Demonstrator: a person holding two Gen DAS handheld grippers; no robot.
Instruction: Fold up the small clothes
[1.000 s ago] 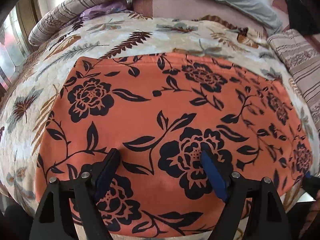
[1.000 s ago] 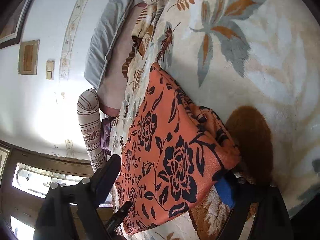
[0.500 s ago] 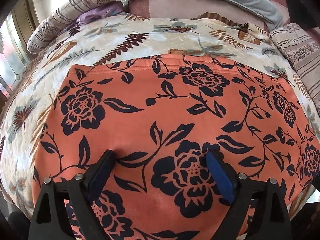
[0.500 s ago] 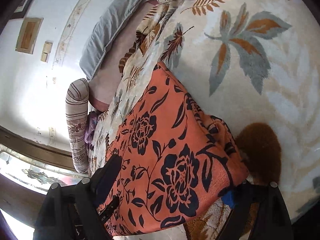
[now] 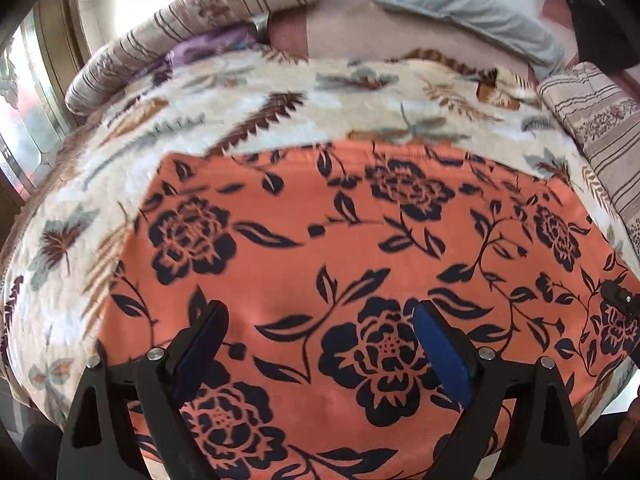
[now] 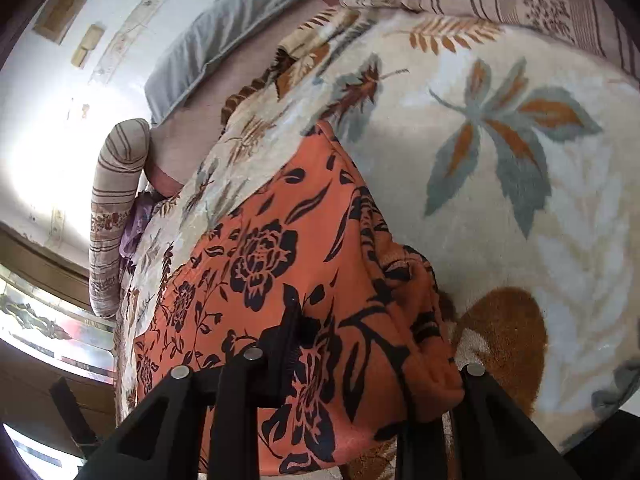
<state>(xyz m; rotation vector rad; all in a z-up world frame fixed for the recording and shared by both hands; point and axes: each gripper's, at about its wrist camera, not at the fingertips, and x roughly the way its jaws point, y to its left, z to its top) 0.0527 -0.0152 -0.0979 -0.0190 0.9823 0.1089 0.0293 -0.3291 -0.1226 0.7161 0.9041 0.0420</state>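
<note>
My left gripper (image 5: 320, 332) hovers wide apart, holding nothing, over the orange floral garment (image 5: 360, 248) — flat on the blanket (image 5: 280, 92); right gripper (image 6: 376, 364) clamps its near-right corner (nearer).

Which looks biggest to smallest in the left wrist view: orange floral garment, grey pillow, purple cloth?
1. orange floral garment, though it lies nearest the camera.
2. grey pillow.
3. purple cloth, partly tucked under the striped bolster.

No readable text, label or number shows in either view; the wall plaques look blank, perhaps blurred.
</note>
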